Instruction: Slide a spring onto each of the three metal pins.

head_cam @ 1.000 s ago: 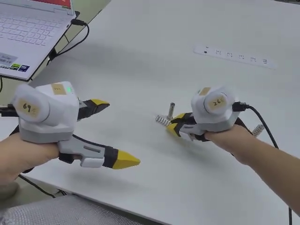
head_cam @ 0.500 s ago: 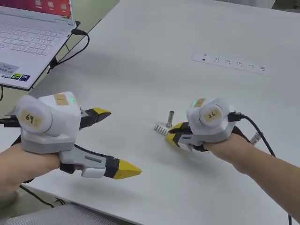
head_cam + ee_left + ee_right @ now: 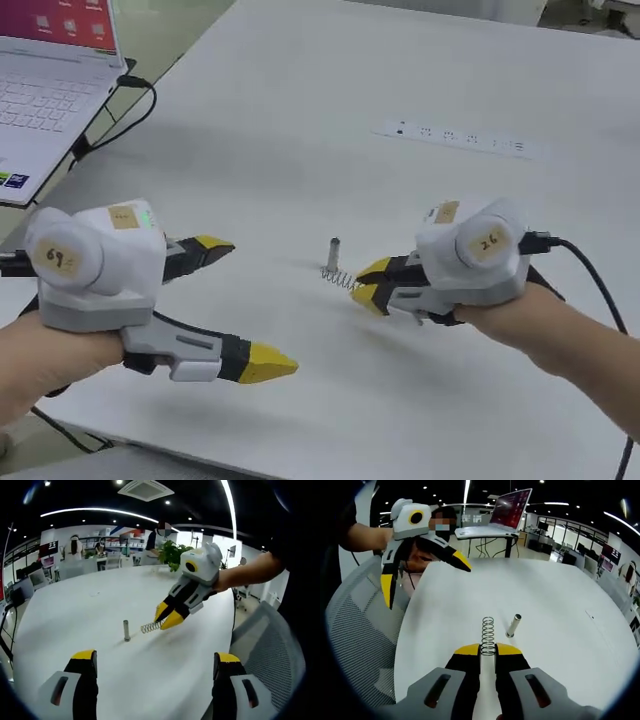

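Observation:
A short metal pin (image 3: 333, 256) stands upright on the white table (image 3: 300, 120); it also shows in the left gripper view (image 3: 126, 630) and the right gripper view (image 3: 513, 625). My right gripper (image 3: 366, 283) is shut on a small coil spring (image 3: 337, 277), which sticks out from its yellow tips just right of the pin's base (image 3: 488, 635). The spring (image 3: 150, 626) lies nearly level, close beside the pin. My left gripper (image 3: 240, 305) hovers open at the near left, jaws wide apart with nothing between them.
A white power strip (image 3: 460, 140) lies flat at the back of the table. An open laptop (image 3: 40, 90) with a black cable (image 3: 125, 115) sits at the far left edge. A grey mesh chair (image 3: 360, 630) stands beside the table.
My right gripper has drawn the spring a little away from the pin, to its lower right. The head camera has shifted, and the left gripper holds its place.

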`<state>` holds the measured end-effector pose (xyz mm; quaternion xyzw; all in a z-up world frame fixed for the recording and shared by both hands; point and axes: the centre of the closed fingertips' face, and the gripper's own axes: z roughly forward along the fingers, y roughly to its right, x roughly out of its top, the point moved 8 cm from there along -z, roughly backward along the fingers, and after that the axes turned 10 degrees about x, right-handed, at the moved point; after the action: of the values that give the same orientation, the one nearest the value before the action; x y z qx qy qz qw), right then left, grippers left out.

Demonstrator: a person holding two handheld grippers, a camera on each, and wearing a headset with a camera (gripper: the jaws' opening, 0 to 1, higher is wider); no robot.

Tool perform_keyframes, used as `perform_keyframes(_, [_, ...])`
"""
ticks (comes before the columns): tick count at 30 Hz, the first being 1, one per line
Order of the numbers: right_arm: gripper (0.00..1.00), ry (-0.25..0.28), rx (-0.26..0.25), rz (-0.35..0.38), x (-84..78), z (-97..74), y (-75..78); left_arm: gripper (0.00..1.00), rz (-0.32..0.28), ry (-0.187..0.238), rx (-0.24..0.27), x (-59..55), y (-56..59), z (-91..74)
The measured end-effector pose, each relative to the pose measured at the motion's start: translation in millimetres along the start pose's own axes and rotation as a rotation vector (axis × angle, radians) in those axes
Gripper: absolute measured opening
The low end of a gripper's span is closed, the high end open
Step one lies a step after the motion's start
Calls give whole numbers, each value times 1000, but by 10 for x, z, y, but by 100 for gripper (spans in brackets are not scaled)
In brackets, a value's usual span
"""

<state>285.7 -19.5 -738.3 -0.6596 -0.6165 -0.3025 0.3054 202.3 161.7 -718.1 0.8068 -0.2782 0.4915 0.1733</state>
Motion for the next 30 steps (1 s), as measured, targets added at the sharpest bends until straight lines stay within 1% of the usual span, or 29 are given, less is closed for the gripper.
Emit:
perform_keyframes(3, [8,11,-8,11,-19,-144,-23,92,7,3,-13,41,43,70])
perform_keyframes(6, [8,7,-13,2,-40,-266,-81,90,19,9,-35,80,110,131])
perform_keyframes(9, [8,5,-2,-12,-53,-336,-135,89,30,10,-49,107,142,172])
perform_keyframes(12, [8,-3,12,-27,-44,-383,-203,86,29,14,-54,133,131,193])
perform_keyframes(14, [8,6,24,-37,-18,-410,-256,85,26,22,-51,161,116,204])
perform_keyframes(18, [8,1,40,-66,-7,-437,-320,81,9,36,-60,200,109,235])
perform_keyframes(20, [8,-11,44,-78,-25,-457,-337,80,12,38,-62,213,113,253])
perform_keyframes(24, [8,-14,53,-81,-38,-493,-338,78,15,41,-77,230,143,289])
perform_keyframes(30, [8,-2,55,-80,-15,-568,-348,76,18,41,-103,241,213,370])
